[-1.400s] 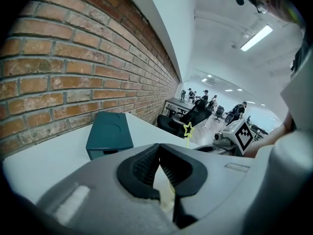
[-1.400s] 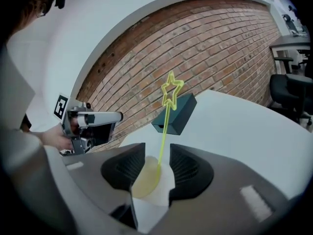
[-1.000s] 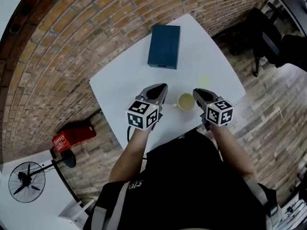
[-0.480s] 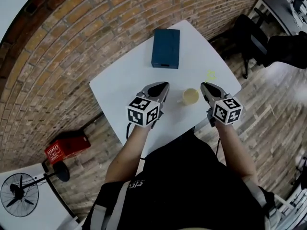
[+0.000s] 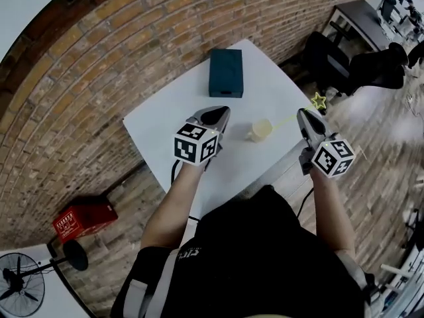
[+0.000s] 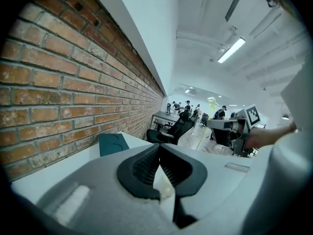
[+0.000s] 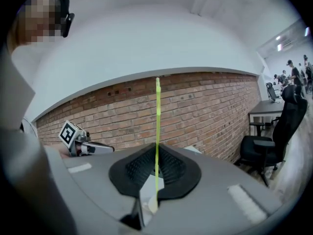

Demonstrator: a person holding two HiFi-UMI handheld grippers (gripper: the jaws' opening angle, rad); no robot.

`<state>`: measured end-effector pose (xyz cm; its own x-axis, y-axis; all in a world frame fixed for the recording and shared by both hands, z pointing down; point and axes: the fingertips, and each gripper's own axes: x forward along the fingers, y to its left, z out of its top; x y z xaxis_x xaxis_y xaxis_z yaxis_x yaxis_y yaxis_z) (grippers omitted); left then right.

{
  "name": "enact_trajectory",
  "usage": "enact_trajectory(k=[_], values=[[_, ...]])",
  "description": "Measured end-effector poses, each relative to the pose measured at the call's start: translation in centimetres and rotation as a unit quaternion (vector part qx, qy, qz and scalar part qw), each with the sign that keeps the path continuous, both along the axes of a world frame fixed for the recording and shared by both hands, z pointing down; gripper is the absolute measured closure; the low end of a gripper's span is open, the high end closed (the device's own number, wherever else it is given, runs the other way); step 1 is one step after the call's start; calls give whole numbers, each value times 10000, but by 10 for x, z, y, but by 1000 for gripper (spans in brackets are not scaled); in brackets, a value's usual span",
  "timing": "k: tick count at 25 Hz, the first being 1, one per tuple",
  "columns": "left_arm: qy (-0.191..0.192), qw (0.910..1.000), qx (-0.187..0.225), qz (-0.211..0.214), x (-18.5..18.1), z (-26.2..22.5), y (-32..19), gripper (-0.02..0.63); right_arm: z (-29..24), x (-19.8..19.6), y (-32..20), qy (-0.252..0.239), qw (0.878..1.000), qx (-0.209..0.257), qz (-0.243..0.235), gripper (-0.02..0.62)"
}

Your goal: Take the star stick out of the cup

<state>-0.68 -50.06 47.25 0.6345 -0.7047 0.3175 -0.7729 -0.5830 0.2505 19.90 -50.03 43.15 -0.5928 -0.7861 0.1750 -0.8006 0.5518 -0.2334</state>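
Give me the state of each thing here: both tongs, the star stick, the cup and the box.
Left tongs: shut, empty.
Right tongs: shut on the star stick.
Star stick: gripped along its shaft, in the air.
Cup: on the table, ungripped.
Box: closed, flat on the table.
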Motion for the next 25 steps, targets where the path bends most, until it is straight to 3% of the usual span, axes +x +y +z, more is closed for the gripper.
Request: enact_trajectory(k=[8, 15, 19, 25], values=[[-189, 9991, 367, -106, 11, -35, 4, 599, -45, 25, 8, -32, 9983, 570, -83, 580], [-269, 9968, 735, -169, 59, -59, 4, 598, -81, 79, 32, 54, 9925, 1195, -230, 581], [-354, 9952, 872, -253, 78, -68, 9, 598, -76, 125, 43, -13, 9922, 1243, 44, 583], [-405, 9960, 732, -323, 96, -60, 17, 598, -51, 168, 54, -147, 9939, 1064, 265, 583]])
